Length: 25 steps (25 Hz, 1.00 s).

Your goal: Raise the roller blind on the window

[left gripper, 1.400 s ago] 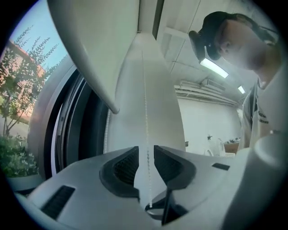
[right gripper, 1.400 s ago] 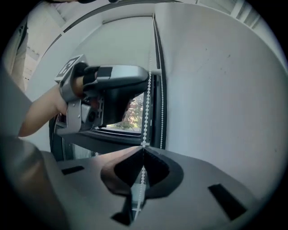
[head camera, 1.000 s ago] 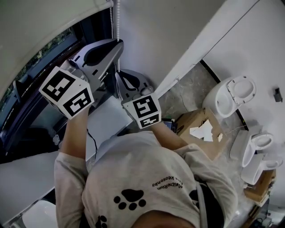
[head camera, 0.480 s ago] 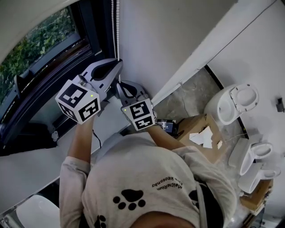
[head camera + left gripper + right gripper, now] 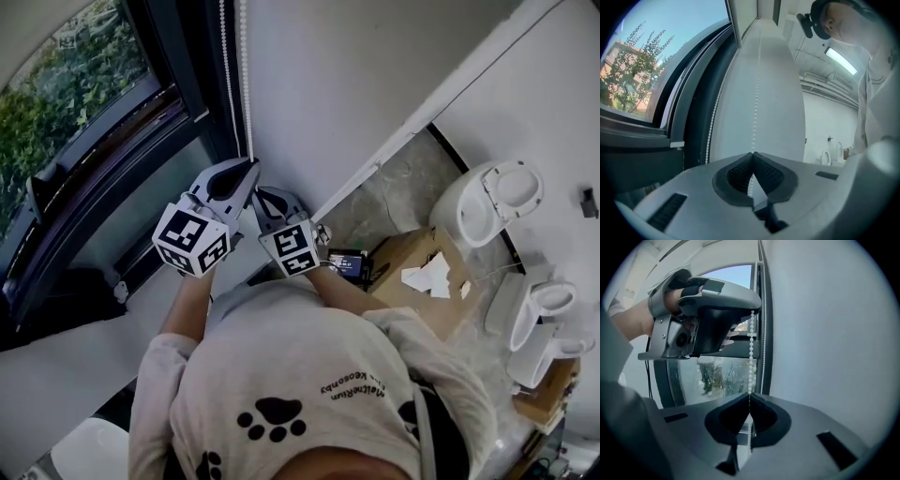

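The white bead chain [image 5: 247, 84] hangs in two strands beside the dark window frame [image 5: 192, 66]. In the head view my left gripper [image 5: 252, 169] is shut on the strand nearer the wall, and my right gripper [image 5: 259, 195] is shut on the same strand just below it. The left gripper view shows the chain [image 5: 755, 108] running up the wall from the closed jaws [image 5: 752, 153]. From the right gripper [image 5: 749, 396] a short run of chain [image 5: 750, 352] rises to the left gripper [image 5: 751, 309]. Only the roller blind's pale lower edge [image 5: 23, 19] shows, at the top left.
White wall [image 5: 366, 84] stands right of the chain, with the window sill [image 5: 94, 328] below left. On the floor to the right are a cardboard box [image 5: 422, 272], a small screen device [image 5: 349, 265] and white toilet bowls [image 5: 492, 202].
Both grippers have come down together with the chain held between their jaws. The blind's lower edge has risen, and more of the window and greenery shows.
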Each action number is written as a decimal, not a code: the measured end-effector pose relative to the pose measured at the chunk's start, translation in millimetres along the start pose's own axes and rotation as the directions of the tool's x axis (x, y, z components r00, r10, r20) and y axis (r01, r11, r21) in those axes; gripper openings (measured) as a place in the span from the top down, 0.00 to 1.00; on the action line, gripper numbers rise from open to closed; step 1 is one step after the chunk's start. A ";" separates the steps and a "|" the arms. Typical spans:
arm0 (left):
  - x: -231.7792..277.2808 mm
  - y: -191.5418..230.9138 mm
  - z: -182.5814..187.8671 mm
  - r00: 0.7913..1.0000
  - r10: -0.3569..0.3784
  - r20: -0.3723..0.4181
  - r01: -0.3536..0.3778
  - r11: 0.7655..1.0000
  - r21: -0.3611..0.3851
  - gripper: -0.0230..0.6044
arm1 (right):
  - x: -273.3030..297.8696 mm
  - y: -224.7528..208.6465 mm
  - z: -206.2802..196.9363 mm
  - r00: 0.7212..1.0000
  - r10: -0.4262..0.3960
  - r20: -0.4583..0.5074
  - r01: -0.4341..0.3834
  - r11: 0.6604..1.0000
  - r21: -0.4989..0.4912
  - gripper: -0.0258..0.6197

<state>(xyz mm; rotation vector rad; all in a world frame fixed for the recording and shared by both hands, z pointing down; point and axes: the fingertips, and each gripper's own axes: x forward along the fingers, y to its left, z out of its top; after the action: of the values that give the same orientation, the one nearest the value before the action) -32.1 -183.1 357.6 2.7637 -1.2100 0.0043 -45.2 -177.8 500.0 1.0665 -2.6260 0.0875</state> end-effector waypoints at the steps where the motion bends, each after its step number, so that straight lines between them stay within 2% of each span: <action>1: 0.3 0.4 -5.8 1.000 0.001 -0.005 -0.001 1.000 -0.001 0.95 | 0.9 0.5 -5.7 1.000 0.000 -0.006 0.000 1.000 0.007 0.95; 9: -1.4 1.4 -49.6 0.999 -0.002 -0.045 0.000 0.999 -0.053 0.95 | 5.8 7.9 -44.6 0.996 -0.002 -0.088 0.004 1.000 0.023 0.95; 15: -1.8 1.6 -54.1 0.999 -0.017 -0.039 0.015 0.998 -0.062 0.95 | 5.9 9.6 -49.6 0.992 0.001 -0.127 -0.002 1.000 -0.014 0.94; 17: -2.0 1.7 -53.5 0.999 -0.024 -0.036 0.022 0.998 -0.064 0.95 | 0.3 9.2 -41.5 0.992 0.008 -0.126 -0.008 1.000 -0.004 0.93; 19: -2.3 2.1 -52.9 0.999 -0.029 -0.031 0.027 0.997 -0.066 0.95 | -9.8 7.4 -23.4 0.996 0.012 -0.091 -0.010 1.000 0.025 0.84; 20: -2.3 2.3 -52.7 0.999 -0.032 -0.029 0.030 0.997 -0.067 0.95 | -16.1 5.9 -12.7 0.997 0.010 -0.070 -0.007 0.999 0.034 0.82; 25: -2.1 1.6 -52.0 0.999 -0.046 -0.017 0.044 0.996 -0.071 0.95 | -56.4 -3.9 41.6 0.999 -0.036 0.031 0.034 0.998 0.043 0.82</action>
<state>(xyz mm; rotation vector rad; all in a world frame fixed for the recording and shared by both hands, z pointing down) -32.3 -176.7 409.2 2.7230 -1.1210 -0.0168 -15.0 -149.8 443.2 1.1366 -2.6441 0.1205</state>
